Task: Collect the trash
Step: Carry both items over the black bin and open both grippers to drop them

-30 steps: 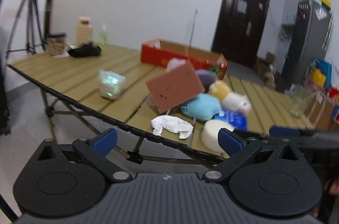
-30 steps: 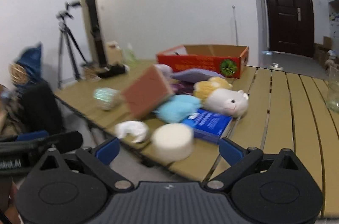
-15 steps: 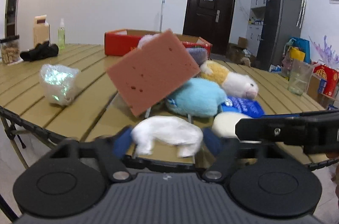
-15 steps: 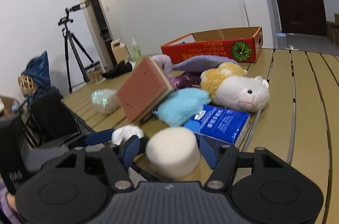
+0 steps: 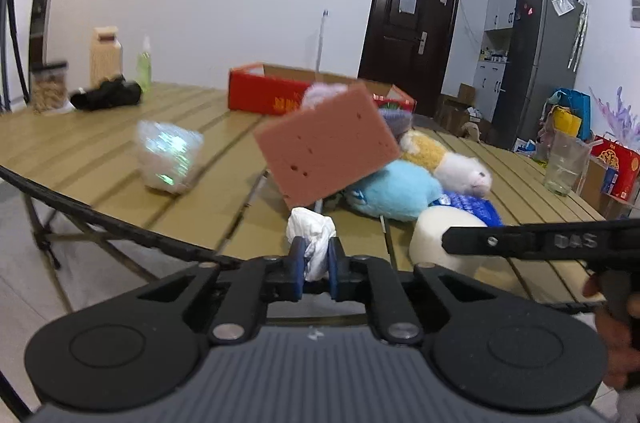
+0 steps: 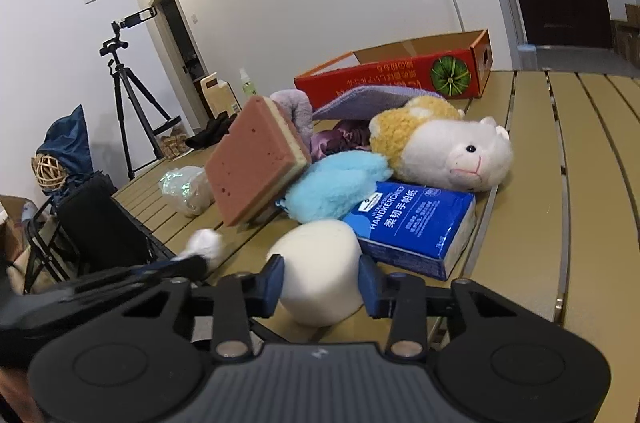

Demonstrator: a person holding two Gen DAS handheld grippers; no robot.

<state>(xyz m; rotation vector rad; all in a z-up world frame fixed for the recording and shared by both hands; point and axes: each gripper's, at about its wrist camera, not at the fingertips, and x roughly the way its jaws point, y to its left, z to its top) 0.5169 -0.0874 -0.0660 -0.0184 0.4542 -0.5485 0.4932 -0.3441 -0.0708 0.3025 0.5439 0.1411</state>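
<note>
At six o'clock in the left wrist view, the left gripper [image 5: 314,269] is closing, its blue pads pinching a crumpled white tissue [image 5: 311,233] at the near edge of the slatted table [image 5: 100,159]. At six in the right wrist view, the right gripper [image 6: 322,283] is closing too, its pads pressing both sides of a white foam cylinder [image 6: 320,263] standing at the table's near edge. Just beyond that, at one o'clock, lies a blue tissue pack [image 6: 412,223]. Further on, at twelve, a pink sponge [image 5: 328,147] leans tilted on a blue plush [image 5: 394,193], with a white and yellow plush [image 6: 448,151] at one. A shiny crumpled wrapper [image 5: 170,155] sits at ten o'clock. Farthest, at twelve, stands a red cardboard box [image 5: 276,93].
</note>
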